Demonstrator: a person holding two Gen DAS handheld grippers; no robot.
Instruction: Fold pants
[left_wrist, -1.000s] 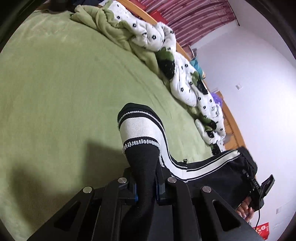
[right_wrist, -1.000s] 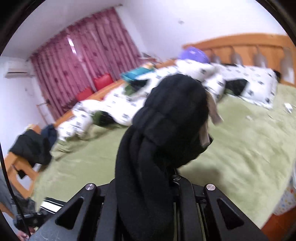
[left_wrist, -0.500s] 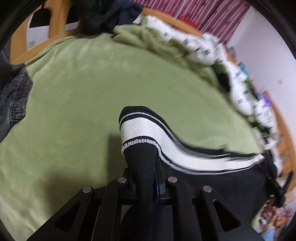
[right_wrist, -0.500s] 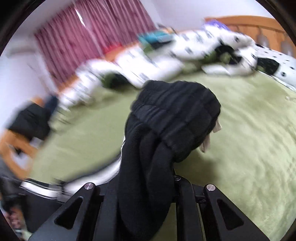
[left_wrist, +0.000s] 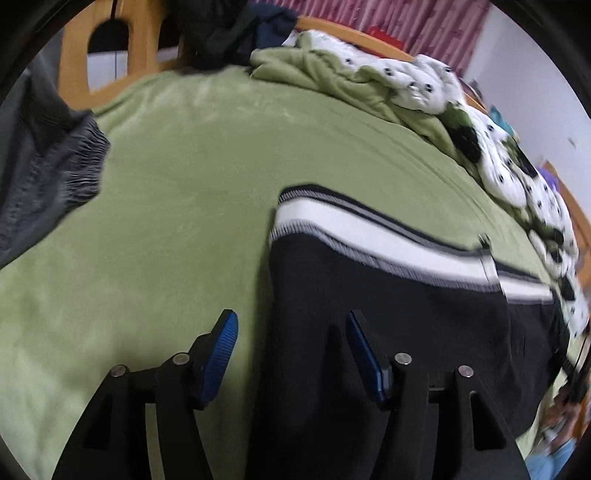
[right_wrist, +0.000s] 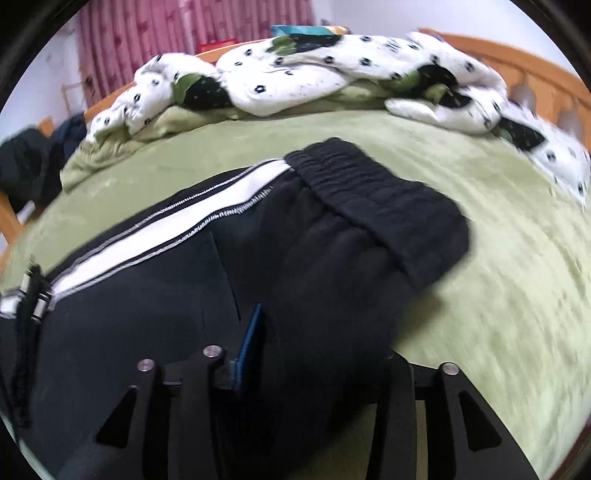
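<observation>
Black pants (left_wrist: 388, 295) spread flat on green bedspread (left_wrist: 166, 221). Left gripper (left_wrist: 291, 334) jaws opening, cuff-end fabric lying loose between pads. Right gripper (right_wrist: 325, 332) jaws opening, waistband (right_wrist: 380, 206) fabric bunched between, unpinched.

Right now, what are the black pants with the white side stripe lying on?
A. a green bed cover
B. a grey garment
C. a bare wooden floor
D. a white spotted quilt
A: the pants lie spread on the green bed cover, while the white spotted quilt is bunched up further back, beyond them.
</observation>
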